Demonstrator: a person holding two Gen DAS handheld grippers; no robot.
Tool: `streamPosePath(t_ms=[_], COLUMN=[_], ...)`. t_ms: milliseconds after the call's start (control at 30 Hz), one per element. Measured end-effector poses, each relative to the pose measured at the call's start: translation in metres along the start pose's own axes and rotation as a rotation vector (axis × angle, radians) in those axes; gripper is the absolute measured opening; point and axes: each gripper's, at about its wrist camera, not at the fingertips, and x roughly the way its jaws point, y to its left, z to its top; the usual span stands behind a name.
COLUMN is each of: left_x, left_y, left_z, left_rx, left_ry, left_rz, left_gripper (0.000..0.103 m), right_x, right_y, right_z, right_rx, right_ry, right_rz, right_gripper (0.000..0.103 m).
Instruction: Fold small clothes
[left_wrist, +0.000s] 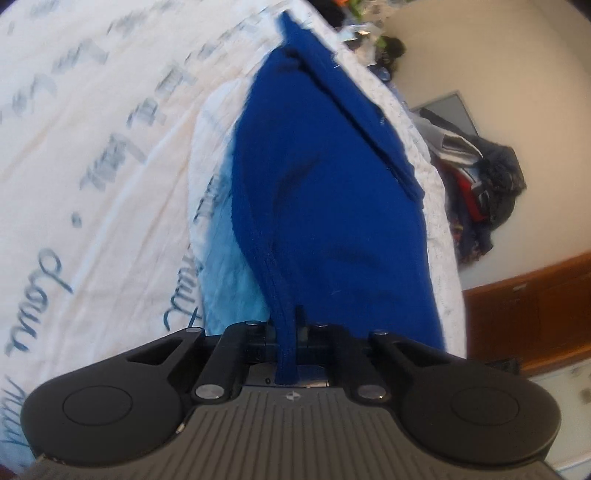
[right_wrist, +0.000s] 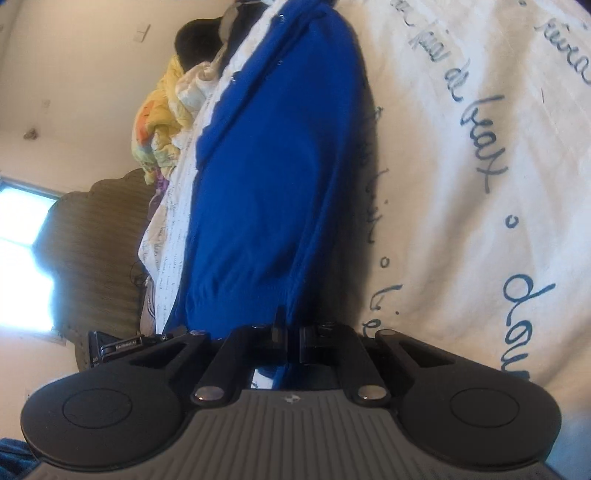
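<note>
A royal-blue garment (left_wrist: 314, 177) lies stretched along the edge of a bed, on a white cover with blue handwriting (left_wrist: 92, 129). In the left wrist view my left gripper (left_wrist: 291, 325) is shut on one end of it, a seamed hem pinched between the jaws and trailing back over the gripper body. In the right wrist view the same blue garment (right_wrist: 266, 177) runs away from my right gripper (right_wrist: 291, 334), which is shut on its other end, with blue cloth bunched between and behind the jaws. The far part of the garment narrows toward the top of each view.
The bed's edge drops off beside the garment (left_wrist: 439, 206). A heap of dark and red clothes (left_wrist: 480, 192) lies on the floor by a wooden unit (left_wrist: 532, 306). A yellow patterned bundle (right_wrist: 162, 118) and a headboard (right_wrist: 103, 240) sit past the bed, near a bright window (right_wrist: 22, 254).
</note>
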Motion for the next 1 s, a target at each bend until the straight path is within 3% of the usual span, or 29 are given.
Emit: streamPosePath(t_ms=[100, 167, 200, 367, 433, 500, 567, 667, 700, 733, 800, 900, 933, 1000], left_x=[-0.012, -0.004, 0.002, -0.001, -0.008, -0.022, -0.036, -0.025, -0.009, 0.011, 0.057, 0.118, 0.124, 0.127], left_y=[-0.013, -0.007, -0.001, -0.002, -0.014, -0.030, -0.048, -0.084, -0.095, -0.102, -0.113, -0.112, -0.111, -0.107], left_z=[-0.004, -0.011, -0.014, -0.015, -0.018, -0.019, -0.015, -0.005, 0.000, 0.004, 0.014, 0.022, 0.015, 0.001], left_rx=[0.080, 0.101, 0.100, 0.141, 0.200, 0.282, 0.336, 0.451, 0.483, 0.500, 0.517, 0.541, 0.605, 0.703], left_ry=[-0.008, 0.024, 0.025, -0.002, 0.005, -0.048, -0.148, -0.323, -0.356, -0.381, -0.340, -0.255, -0.308, -0.330], left_rz=[0.006, 0.055, 0.082, 0.093, 0.134, 0.169, 0.187, 0.204, 0.211, 0.231, 0.271, 0.384, 0.421, 0.496], left_gripper=[0.004, 0.005, 0.011, 0.011, 0.013, 0.017, 0.029, 0.069, 0.087, 0.082, 0.071, 0.063, 0.066, 0.076], right_x=[-0.026, -0.029, -0.029, -0.022, -0.026, -0.041, -0.055, -0.033, -0.014, 0.010, 0.062, 0.123, 0.131, 0.138], right_y=[0.011, -0.003, -0.012, -0.019, -0.013, 0.001, 0.029, 0.076, 0.087, 0.095, 0.104, 0.113, 0.116, 0.119], right_z=[-0.002, -0.006, -0.010, -0.022, -0.023, -0.019, -0.012, 0.003, 0.012, 0.021, 0.040, 0.057, 0.054, 0.040], right_rx=[-0.066, -0.057, -0.042, -0.007, -0.008, -0.012, -0.097, -0.243, -0.284, -0.319, -0.343, -0.427, -0.489, -0.609], right_ry=[-0.049, -0.022, -0.022, -0.080, -0.081, -0.172, -0.325, -0.424, -0.415, -0.390, -0.359, -0.314, -0.346, -0.353], right_rz=[-0.028, -0.109, -0.087, -0.023, -0.056, -0.112, -0.172, -0.194, -0.187, -0.185, -0.218, -0.429, -0.461, -0.535], right_gripper=[0.004, 0.004, 0.003, 0.004, 0.009, 0.011, 0.011, 0.013, 0.028, 0.056, 0.075, 0.073, 0.074, 0.074])
